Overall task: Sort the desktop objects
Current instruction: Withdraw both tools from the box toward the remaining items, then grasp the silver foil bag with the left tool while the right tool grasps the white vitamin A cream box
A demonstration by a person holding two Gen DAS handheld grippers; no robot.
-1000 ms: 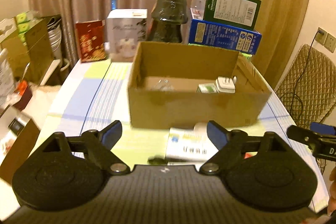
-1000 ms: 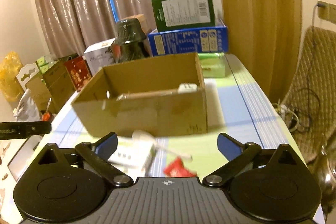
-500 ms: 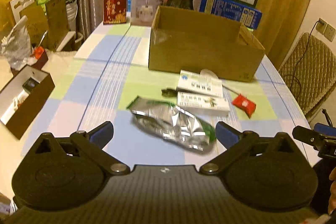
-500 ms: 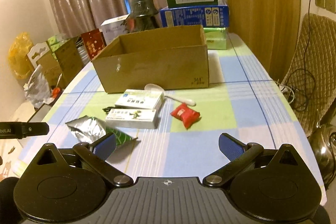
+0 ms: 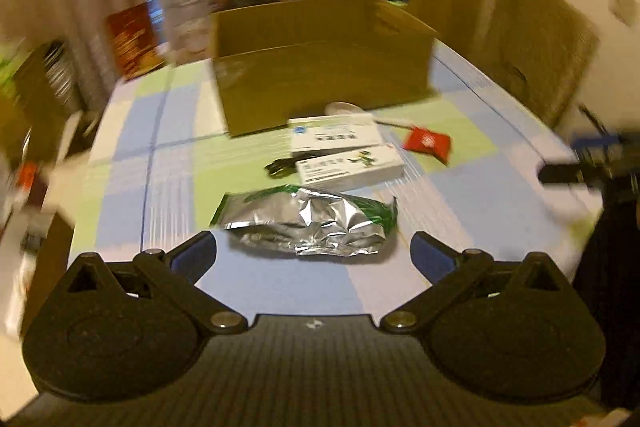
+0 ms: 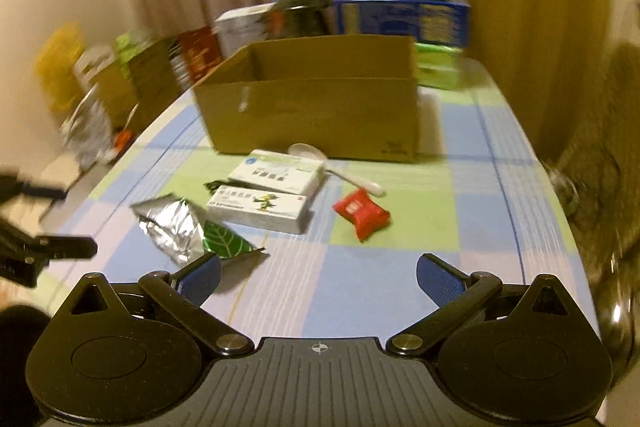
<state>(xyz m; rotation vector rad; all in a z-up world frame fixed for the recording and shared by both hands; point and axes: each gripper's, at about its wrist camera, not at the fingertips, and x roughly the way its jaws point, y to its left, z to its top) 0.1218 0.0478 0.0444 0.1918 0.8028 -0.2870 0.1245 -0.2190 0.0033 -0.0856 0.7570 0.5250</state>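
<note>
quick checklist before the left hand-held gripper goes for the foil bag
1. Left hand-held gripper open and empty: ok.
2. Foil bag lined up between its fingers: ok, it lies just ahead, roughly centred.
3. Bag free of neighbours: ok in the left view, a gap shows to the nearer medicine box.
4. Right hand-held gripper open, empty and out of the way: ok, it is off to the right.
5. Cardboard box open on top to take the bag: ok.
6. Room inside the box: cannot tell, its floor is hidden.
</note>
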